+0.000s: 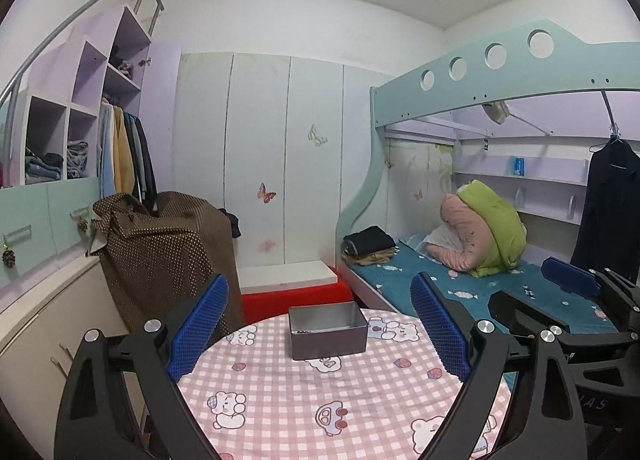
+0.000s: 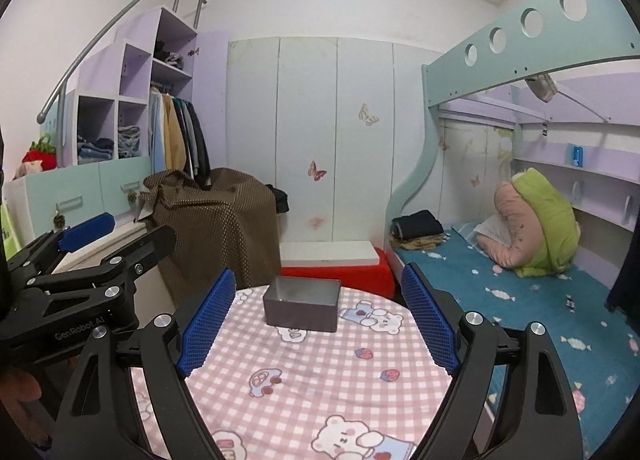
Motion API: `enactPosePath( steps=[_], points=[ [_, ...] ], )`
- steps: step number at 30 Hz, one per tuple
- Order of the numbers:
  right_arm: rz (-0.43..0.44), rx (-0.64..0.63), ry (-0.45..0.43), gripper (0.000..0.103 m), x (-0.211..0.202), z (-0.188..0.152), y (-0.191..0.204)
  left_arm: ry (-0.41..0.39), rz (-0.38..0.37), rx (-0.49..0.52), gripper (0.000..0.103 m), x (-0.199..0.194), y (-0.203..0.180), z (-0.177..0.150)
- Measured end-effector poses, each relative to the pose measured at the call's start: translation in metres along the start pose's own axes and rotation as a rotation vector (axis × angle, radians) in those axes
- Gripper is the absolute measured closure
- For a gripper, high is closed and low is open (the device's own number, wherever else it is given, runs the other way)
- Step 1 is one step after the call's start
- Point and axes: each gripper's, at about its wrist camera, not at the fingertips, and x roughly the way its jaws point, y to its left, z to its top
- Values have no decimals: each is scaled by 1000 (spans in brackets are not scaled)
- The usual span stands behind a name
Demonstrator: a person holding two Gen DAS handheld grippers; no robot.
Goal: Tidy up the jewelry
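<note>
Both claws hover over a round table (image 1: 280, 400) covered in pink checked cloth, each aimed at a grey tin (image 1: 327, 330) that stands near the table's far edge. The left claw (image 1: 320, 324) is spread wide and holds nothing; the tin appears between its blue pads (image 1: 200, 324), ahead of the tips and clear of both. The right claw (image 2: 318, 318) is likewise wide and empty, with the tin (image 2: 301, 306) ahead of it and slightly toward its left pad. In the left view the right claw (image 1: 560, 284) shows off to the right, over the bed (image 1: 500, 292); in the right view the left claw (image 2: 116, 232) shows off to the left, at about the same height. This level, symmetrical hold probably serves as a ready stance, keeping the tin framed by both cameras with neither claw committed. The tin is open-topped, and its shiny inner walls are visible. Small dark items (image 1: 306, 332) lie along its near inner wall in the left view, likely the jewelry, but they are too small to identify; the right view shows only a faint speck inside. No loose jewelry is apparent on the cloth, so the sorting may be far along or not yet begun; which cannot be told.
</note>
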Motion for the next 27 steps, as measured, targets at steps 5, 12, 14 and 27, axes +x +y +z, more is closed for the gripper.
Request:
enactPosePath(
  steps=[5, 12, 14, 27],
  points=[
    [-4, 1, -4, 21, -1, 0, -2, -15, 7, 7, 13, -3, -3, 0],
    [-6, 3, -2, 21, 0, 0, -2, -21, 8, 4, 13, -4, -5, -1],
    [-6, 5, 0, 21, 0, -1, -2, -22, 9, 6, 13, -5, -5, -2],
    [-3, 8, 5, 21, 3, -3, -2, -23, 14, 17, 13, -7, -3, -1]
  ],
)
